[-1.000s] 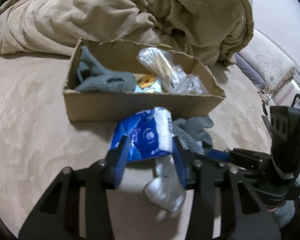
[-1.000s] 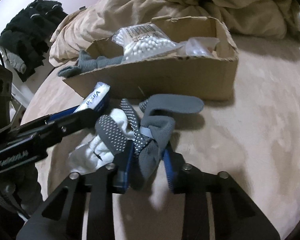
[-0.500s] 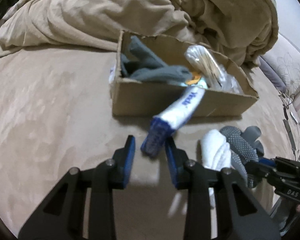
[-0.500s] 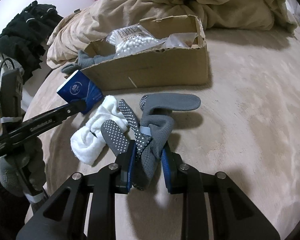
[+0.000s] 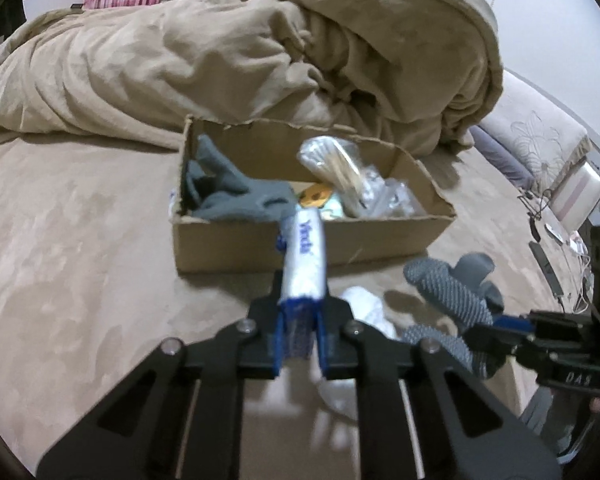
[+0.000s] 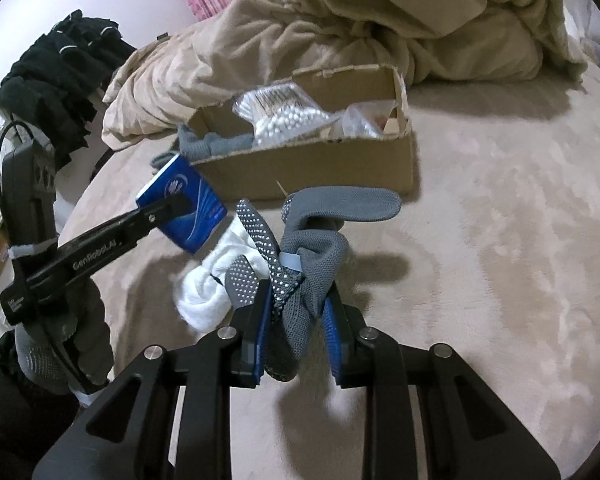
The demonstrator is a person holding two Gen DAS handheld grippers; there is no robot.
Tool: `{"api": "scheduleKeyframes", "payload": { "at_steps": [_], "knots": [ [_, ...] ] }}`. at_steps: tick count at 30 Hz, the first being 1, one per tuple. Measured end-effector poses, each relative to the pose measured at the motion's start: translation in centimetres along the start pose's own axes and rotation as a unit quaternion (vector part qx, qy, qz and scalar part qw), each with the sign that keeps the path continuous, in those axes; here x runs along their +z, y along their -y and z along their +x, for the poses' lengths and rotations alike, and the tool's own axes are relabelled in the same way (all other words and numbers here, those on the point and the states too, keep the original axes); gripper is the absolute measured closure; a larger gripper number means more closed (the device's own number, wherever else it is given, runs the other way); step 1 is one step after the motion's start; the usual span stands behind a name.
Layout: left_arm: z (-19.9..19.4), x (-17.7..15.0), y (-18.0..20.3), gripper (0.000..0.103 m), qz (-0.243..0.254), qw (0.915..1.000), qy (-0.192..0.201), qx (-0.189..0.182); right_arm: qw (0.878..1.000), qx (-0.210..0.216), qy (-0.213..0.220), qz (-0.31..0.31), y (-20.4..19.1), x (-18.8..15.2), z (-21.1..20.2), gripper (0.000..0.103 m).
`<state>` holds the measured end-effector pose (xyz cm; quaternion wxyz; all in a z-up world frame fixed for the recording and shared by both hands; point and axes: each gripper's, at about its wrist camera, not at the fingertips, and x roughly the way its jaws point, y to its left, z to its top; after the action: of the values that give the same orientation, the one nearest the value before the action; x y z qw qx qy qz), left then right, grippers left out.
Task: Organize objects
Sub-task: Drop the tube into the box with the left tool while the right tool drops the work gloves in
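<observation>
Two tongs clamped, left tongs (image 5: 300,326) on blue-white tissue pack (image 5: 304,258), right tongs (image 6: 296,320) on dotted grey gloves (image 6: 312,248)

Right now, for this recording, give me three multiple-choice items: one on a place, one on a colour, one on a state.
1. Where do the cotton swabs lie?
A. inside the cardboard box
B. on the bed beside the white cloth
C. in the right tool

2. What colour is the tissue pack held by the left tool?
A. red
B. blue and white
C. green

3. What state is the right tool in?
A. open, holding nothing
B. shut on the white cloth
C. shut on the grey dotted socks

Answers: 1 A, the swab bag sits within the box walls. 2 B, its face is blue and its side is white. 3 C, grey knit is pinched between its fingers; the white cloth lies free beside them.
</observation>
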<state>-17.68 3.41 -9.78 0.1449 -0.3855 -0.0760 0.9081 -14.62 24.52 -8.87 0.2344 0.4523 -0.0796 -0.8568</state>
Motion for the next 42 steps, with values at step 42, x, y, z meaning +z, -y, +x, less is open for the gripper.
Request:
{"api": "scheduleKeyframes", "payload": {
  "at_steps": [42],
  "knots": [
    [-2.9, 9.7, 0.2, 0.091, -0.021, 0.9993, 0.032, 0.0, 0.995, -0.001, 0.084, -0.045, -1.2, 12.2, -1.0, 0.077]
  ]
}}
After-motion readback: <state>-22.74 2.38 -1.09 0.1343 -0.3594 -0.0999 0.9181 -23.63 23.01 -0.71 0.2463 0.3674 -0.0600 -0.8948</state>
